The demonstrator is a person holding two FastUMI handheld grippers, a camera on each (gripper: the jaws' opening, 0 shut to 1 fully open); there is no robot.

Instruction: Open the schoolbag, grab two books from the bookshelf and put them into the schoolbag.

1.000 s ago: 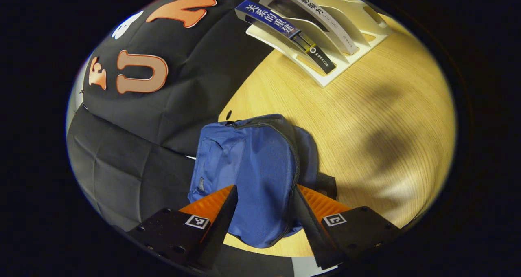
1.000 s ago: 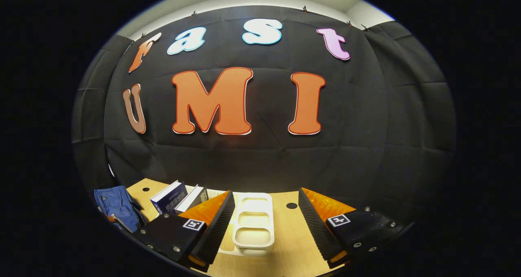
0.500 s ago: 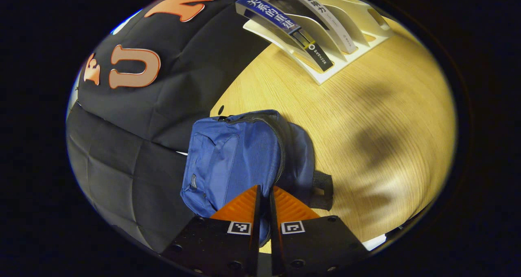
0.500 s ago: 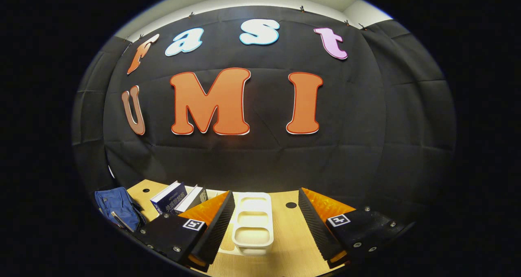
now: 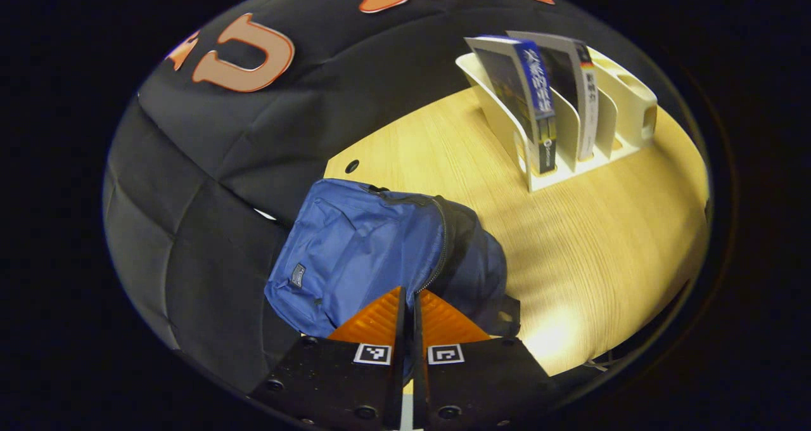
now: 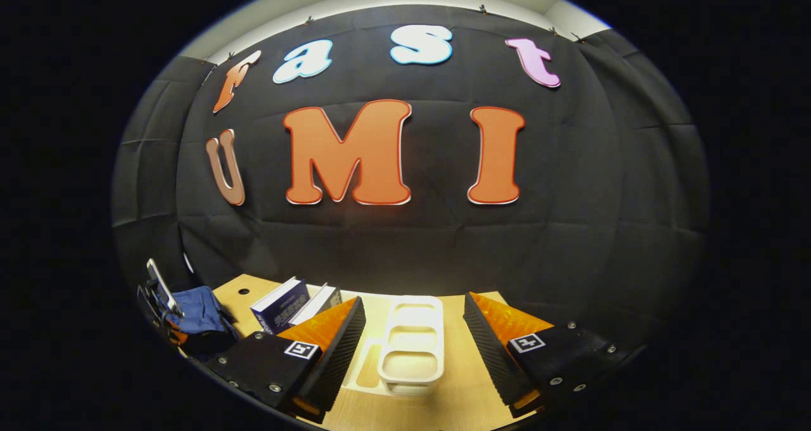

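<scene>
Left gripper view: left gripper (image 5: 407,304) pressed together, pinching the blue fabric schoolbag (image 5: 355,247) at its zipper edge on the light wooden table (image 5: 589,241). Two upright books (image 5: 538,101) in the cream plastic bookshelf rack (image 5: 624,111) beyond.

Right gripper view: right gripper (image 6: 415,336) spread, hovering near the rack (image 6: 412,348); bag (image 6: 199,310) far left.

My right gripper (image 6: 412,348) sits at the bottom of the frame, fingers spread wide with nothing between them. Past the gap stands the white bookshelf (image 6: 412,345) on the wooden table (image 6: 456,399), its near slots bare. At lower left two books (image 6: 294,301) lean in the shelf. Farther left, at the frame's edge, is the blue schoolbag (image 6: 196,314), with my left gripper (image 6: 158,279) at it.
</scene>
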